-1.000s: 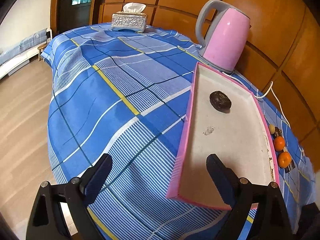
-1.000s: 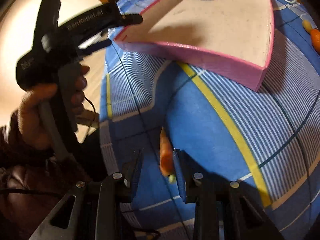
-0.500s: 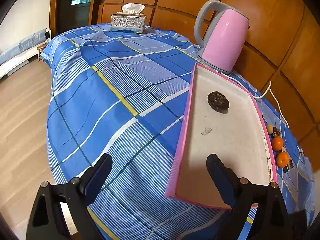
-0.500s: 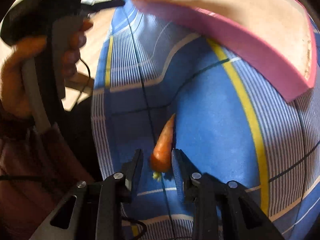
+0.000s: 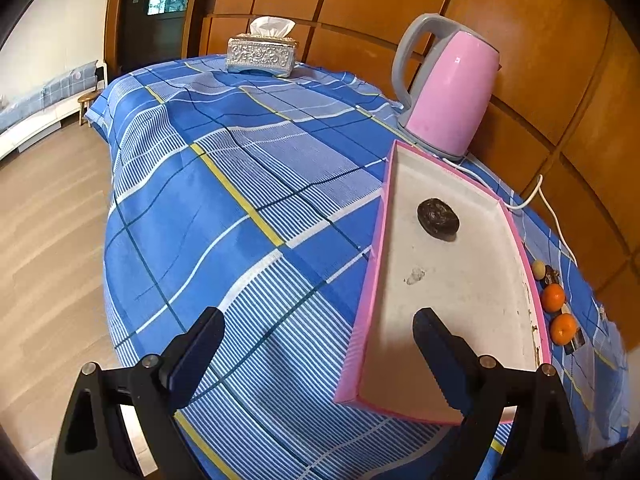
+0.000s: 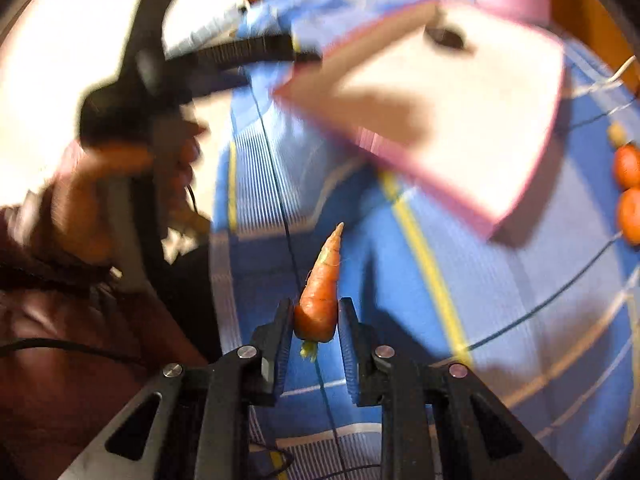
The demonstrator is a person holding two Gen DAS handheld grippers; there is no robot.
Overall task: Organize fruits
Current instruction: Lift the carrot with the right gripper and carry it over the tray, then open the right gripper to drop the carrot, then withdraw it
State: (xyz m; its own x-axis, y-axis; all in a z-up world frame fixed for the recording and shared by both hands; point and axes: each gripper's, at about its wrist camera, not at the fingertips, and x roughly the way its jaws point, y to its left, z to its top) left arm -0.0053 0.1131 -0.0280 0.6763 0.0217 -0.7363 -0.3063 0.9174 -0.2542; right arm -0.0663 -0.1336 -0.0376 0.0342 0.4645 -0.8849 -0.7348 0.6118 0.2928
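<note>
My right gripper (image 6: 315,312) is shut on the thick end of a small orange carrot (image 6: 322,292), lifted above the blue plaid cloth, tip pointing away. The pink-walled tray (image 6: 532,184) lies beyond it with one dark round fruit (image 6: 446,36) inside. In the left wrist view the same tray (image 5: 370,292) holds the dark fruit (image 5: 437,219). My left gripper (image 5: 320,330) hangs open over the tray's near left corner, with nothing between its fingers. Two small oranges (image 5: 558,312) lie on the cloth right of the tray.
A pink kettle (image 5: 452,88) stands behind the tray, its white cord (image 5: 548,208) trailing right. A silver tissue box (image 5: 262,54) sits at the table's far end. A person's hand (image 6: 100,200) holds the left gripper at the table's left edge. Small brown items lie by the oranges.
My right gripper closed on the carrot and lifted it off the cloth, and the view tilted up toward the tray. The left gripper has stayed put.
</note>
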